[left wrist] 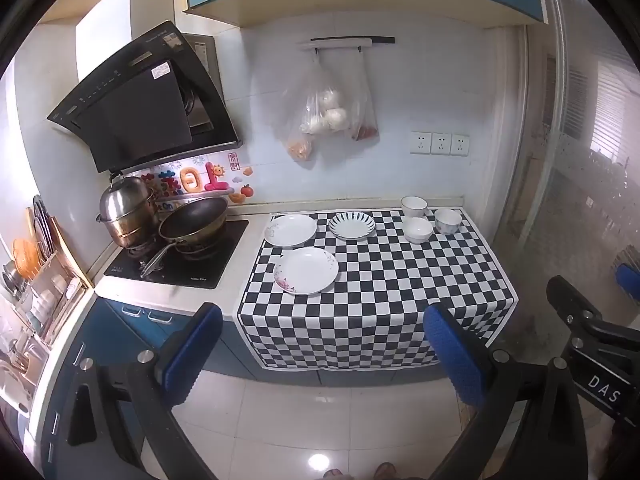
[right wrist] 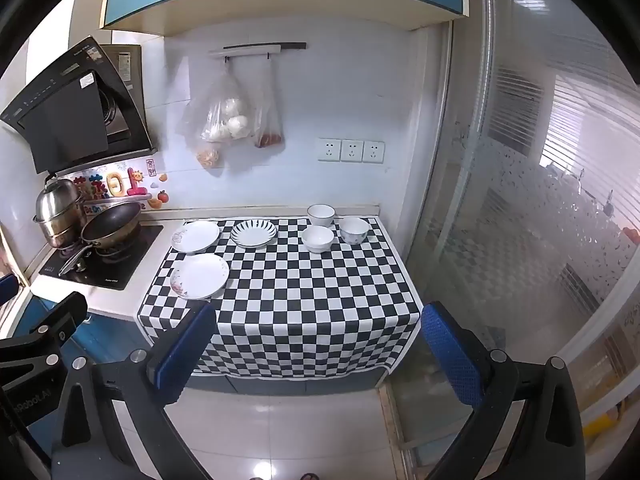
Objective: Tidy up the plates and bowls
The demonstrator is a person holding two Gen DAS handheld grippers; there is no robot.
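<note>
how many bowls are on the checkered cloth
3, all at the back right of the checkered cloth: a dark-rimmed bowl nearest the wall, a plain white bowl in front of it, and a patterned bowl to their right. None looks hidden.

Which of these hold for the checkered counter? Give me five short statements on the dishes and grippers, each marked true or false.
1. Three plates lie on the checkered cloth. True.
2. The striped plate is stacked on the floral plate. False: it lies by itself, apart from the others.
3. Three bowls stand near the cloth's back right corner, among them the plain white bowl. True.
4. The left gripper holds a bowl. False: its fingers are wide apart with nothing between them.
5. The wok sits on the cloth. False: it sits on the stove, left of the cloth.
</note>
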